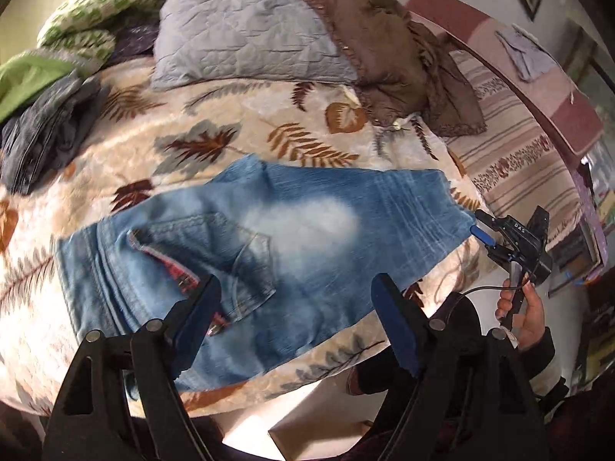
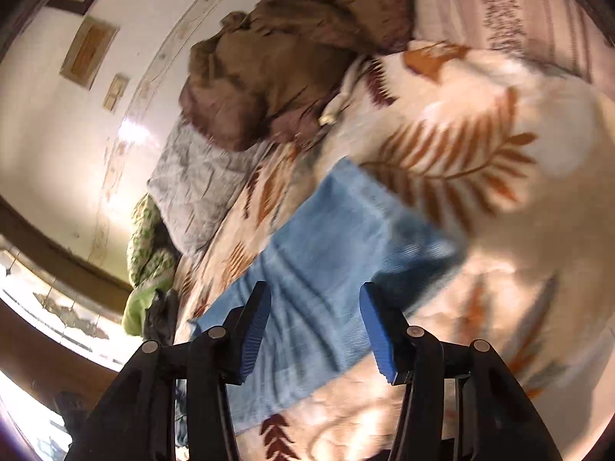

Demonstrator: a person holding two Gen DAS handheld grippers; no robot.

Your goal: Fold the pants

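Two grippers, both wide open and holding nothing. The left gripper hovers over the jeans, its fingers spread above the waist and pocket area without pinching any fabric. The right gripper is spread just as wide over the leg end of the jeans, and from the left camera you can see it just off the hem at the right, held in a hand.

Jeans are lying across a leaf-print blanket on the bed, folded over so they make one broad band, waistband toward the left and hem toward the right. A back pocket faces up, with a bit of red lining showing near the waist.

Further back there's a grey pillow, a crumpled brown cloth next to it, and a pile of green and dark clothes at the left. The right camera view is pretty blurry, so fine detail is hard to make out there.
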